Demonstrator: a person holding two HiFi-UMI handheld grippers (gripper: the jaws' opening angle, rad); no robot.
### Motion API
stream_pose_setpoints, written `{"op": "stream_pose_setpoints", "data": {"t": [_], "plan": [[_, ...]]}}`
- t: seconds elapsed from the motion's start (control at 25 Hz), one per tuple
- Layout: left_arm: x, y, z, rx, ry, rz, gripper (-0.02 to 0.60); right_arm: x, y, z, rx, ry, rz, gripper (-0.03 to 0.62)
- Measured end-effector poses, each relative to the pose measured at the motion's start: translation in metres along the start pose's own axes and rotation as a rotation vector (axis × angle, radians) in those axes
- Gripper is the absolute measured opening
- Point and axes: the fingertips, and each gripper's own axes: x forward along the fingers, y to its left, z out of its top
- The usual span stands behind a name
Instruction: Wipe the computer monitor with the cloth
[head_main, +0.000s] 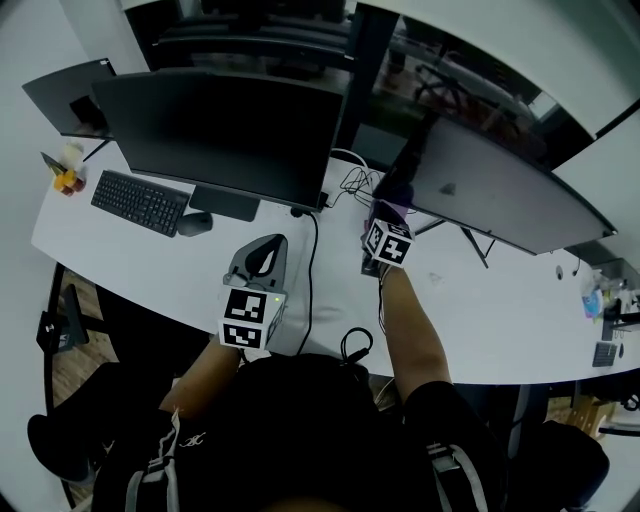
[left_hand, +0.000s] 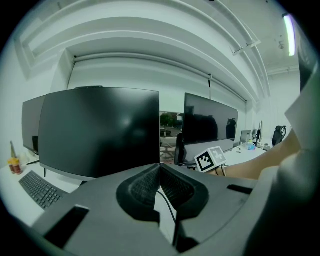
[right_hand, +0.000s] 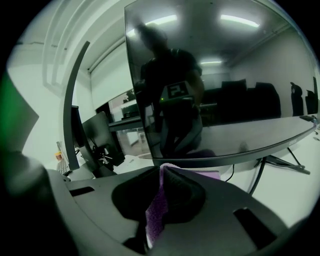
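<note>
Two dark monitors stand on the white desk: a left monitor (head_main: 225, 125) and a right monitor (head_main: 500, 190), which fills the right gripper view (right_hand: 225, 75). My right gripper (head_main: 385, 225) is shut on a purple cloth (right_hand: 156, 215) and sits at the lower left edge of the right monitor's screen; the cloth's upper end (right_hand: 205, 174) lies just under the bezel. My left gripper (head_main: 262, 262) is shut with nothing in it, over the desk in front of the left monitor (left_hand: 100, 132), pointing at it. The right gripper's marker cube (left_hand: 210, 160) shows in the left gripper view.
A keyboard (head_main: 140, 202) and mouse (head_main: 195, 223) lie left of the left monitor's base. A third screen (head_main: 65, 95) stands at far left, with a small bottle (head_main: 68, 178) near it. Cables (head_main: 350, 185) run between the monitors. The desk's front edge (head_main: 300, 350) is close to my body.
</note>
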Motion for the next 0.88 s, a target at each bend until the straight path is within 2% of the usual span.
{"op": "stream_pose_setpoints", "data": {"t": [0.16,0.36,0.88], "plan": [[-0.002,0.010,0.000,-0.009,-0.010,-0.006,0.014,0.002,0.026,0.003,-0.060,0.008,0.031,0.037],[-0.002,0.013,0.002,-0.023,-0.022,-0.024,0.014,-0.003,0.047,0.018,-0.064,-0.030,0.050,0.038],[0.004,0.007,0.014,-0.044,-0.064,-0.100,0.014,-0.038,0.059,0.084,-0.144,-0.172,-0.029,0.038]]}}
